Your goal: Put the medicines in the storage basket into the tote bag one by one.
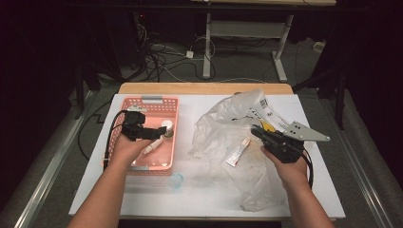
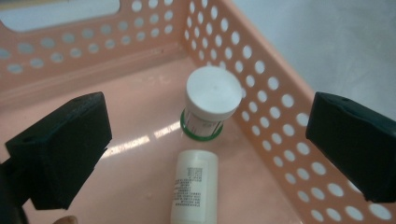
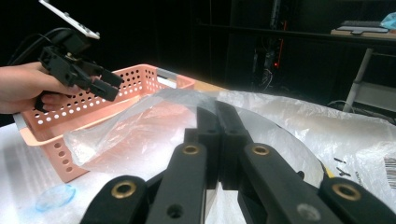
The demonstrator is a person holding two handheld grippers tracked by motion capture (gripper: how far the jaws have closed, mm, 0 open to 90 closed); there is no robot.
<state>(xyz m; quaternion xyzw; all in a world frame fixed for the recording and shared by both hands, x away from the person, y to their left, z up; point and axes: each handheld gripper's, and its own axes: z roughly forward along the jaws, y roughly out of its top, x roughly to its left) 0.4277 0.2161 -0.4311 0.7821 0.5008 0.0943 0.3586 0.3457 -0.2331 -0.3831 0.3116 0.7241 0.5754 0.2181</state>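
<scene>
In the pink basket (image 1: pixel 142 105), near its right wall, two items are already in: a white-capped jar (image 2: pixel 210 100) standing upright w/ a green ring at its base, and just beside it a white bottle (image 2: pixel 195 189) lying flat, long axis running roughly toward the jar, label up. Left gripper (image 1: pixel 159 132) hangs over the basket floor above them, jaws spread wide & holding nothing, so that drop looks done. Right of the basket lies the crumpled clear plastic bag (image 1: pixel 228 123); right gripper (image 3: pixel 218 135) has its jaws pressed together on the bag's film, pinching a fold and lifting it. Still left, by my read: a small tube (image 1: pixel 238 153) on the bag (white w/ a reddish end), long axis slanting, far end pointing away from the basket toward the right gripper. A small blue cap-like thing (image 1: pixel 176 180) sits on the table (image 1: pixel 142 199) just in front of the basket's near right corner; can't tell if it counts.
</scene>
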